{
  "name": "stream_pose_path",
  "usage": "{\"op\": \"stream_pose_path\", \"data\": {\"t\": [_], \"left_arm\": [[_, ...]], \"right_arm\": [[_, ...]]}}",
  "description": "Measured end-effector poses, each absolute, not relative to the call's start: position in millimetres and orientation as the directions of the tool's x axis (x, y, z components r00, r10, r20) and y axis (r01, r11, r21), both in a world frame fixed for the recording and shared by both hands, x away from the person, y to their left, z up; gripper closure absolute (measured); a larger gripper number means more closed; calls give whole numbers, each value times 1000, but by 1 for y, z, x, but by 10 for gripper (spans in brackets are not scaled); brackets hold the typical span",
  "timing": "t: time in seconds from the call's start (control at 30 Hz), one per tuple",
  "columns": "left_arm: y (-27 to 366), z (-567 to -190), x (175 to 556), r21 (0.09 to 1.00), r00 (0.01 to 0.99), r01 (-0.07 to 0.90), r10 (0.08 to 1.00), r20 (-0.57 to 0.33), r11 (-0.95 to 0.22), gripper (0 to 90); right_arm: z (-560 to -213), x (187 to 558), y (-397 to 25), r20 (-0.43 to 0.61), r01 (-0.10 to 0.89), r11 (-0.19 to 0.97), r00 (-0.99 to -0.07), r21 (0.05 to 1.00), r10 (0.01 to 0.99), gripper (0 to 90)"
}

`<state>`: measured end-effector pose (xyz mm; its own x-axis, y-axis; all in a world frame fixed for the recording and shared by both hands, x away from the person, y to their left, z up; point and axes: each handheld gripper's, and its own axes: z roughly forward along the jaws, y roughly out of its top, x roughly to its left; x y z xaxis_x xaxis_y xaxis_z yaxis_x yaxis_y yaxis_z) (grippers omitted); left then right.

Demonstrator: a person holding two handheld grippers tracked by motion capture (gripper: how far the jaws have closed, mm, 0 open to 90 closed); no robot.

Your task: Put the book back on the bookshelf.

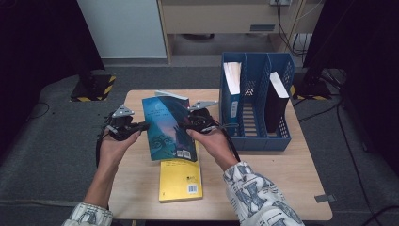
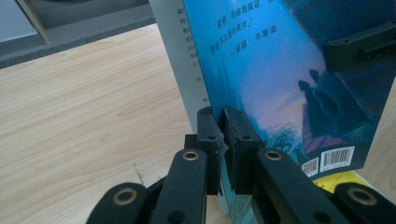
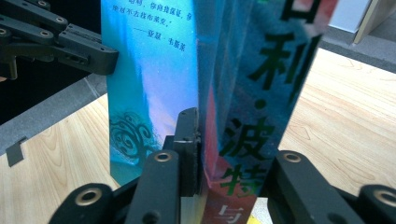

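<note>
A blue paperback point(image 1: 167, 127) is held tilted above the wooden table point(image 1: 273, 188), back cover facing up. My left gripper point(image 1: 141, 126) meets its left edge and my right gripper point(image 1: 186, 126) its right edge. In the left gripper view the left gripper point(image 2: 223, 135) is shut on the edge of the blue paperback point(image 2: 271, 70). The right gripper view has the right gripper point(image 3: 224, 154) shut across the spine of the blue paperback point(image 3: 154, 70), with one jaw hidden behind the book.
A yellow book point(image 1: 181, 179) lies flat under the held one, near the front edge. A blue file rack point(image 1: 256, 101) stands at the back right with a blue-spined book and a black book upright in it. Black stands flank the table.
</note>
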<state>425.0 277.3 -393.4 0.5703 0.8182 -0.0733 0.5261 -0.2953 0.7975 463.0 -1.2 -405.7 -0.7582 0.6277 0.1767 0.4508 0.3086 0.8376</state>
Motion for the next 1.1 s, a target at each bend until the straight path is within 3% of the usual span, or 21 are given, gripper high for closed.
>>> {"op": "stream_pose_path", "data": {"t": [0.4, 1.1], "left_arm": [[276, -390, 429, 802, 575, 512, 817, -51, -310, 862], [277, -391, 391, 822, 605, 469, 795, -33, -323, 861]], "right_arm": [[-403, 469, 0, 118, 399, 319, -762, 859, 636, 725], [-388, 443, -9, 117, 353, 329, -817, 876, 564, 659]]}}
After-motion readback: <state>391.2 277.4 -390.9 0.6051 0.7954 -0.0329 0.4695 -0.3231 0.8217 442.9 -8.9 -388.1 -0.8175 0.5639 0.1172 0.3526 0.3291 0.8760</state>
